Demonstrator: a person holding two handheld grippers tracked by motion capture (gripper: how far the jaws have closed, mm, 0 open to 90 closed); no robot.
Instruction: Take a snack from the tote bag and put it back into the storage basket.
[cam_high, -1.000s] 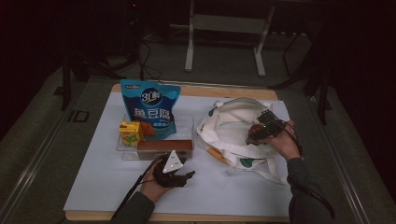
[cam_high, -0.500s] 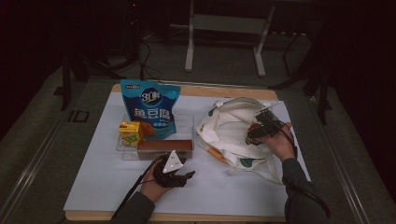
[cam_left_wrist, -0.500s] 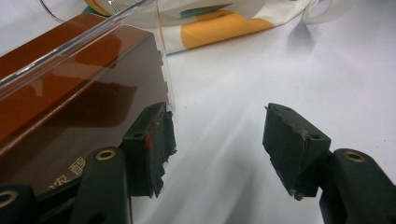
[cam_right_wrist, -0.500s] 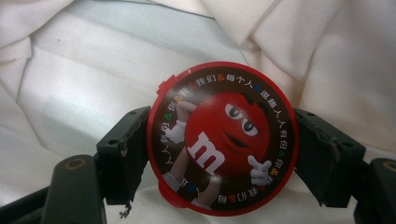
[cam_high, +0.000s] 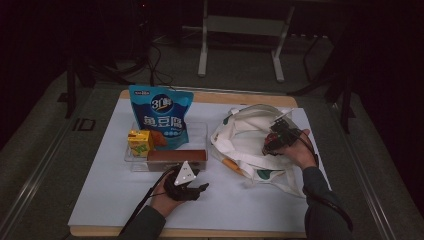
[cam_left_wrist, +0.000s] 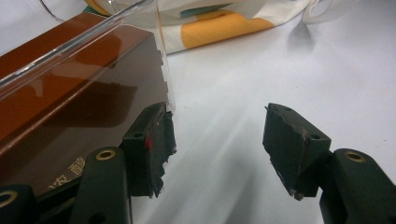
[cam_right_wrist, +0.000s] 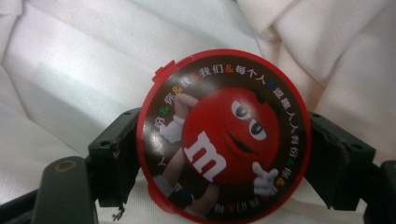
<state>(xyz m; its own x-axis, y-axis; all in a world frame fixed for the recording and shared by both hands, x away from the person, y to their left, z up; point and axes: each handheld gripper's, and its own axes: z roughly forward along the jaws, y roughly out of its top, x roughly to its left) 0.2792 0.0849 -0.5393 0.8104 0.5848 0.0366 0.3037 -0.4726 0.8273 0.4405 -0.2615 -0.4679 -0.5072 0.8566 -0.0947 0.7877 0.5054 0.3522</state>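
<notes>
My right gripper (cam_high: 276, 138) hangs over the open white tote bag (cam_high: 245, 142) at the right of the table. In the right gripper view my right gripper (cam_right_wrist: 225, 154) is shut on a round red M&M's container (cam_right_wrist: 224, 107), its jaws pressing on both sides, with the bag's white cloth (cam_right_wrist: 84, 70) behind it. My left gripper (cam_high: 192, 187) rests low on the white sheet in front of the clear tray (cam_high: 200, 131). In the left gripper view my left gripper (cam_left_wrist: 217, 135) is open with nothing between its jaws. Its left jaw stands beside the tray's corner (cam_left_wrist: 161, 70) and the brown box (cam_left_wrist: 70, 93) inside.
In the tray stand a blue snack pouch (cam_high: 160, 115) and a yellow drink carton (cam_high: 140, 142), with the long brown box (cam_high: 176, 156) along its front. The white sheet (cam_high: 110, 200) covers the wooden table. The legs of a metal stand (cam_high: 240, 45) rise behind the table.
The right hand and forearm have shifted slightly to the left over the bag. The left gripper has kept still.
</notes>
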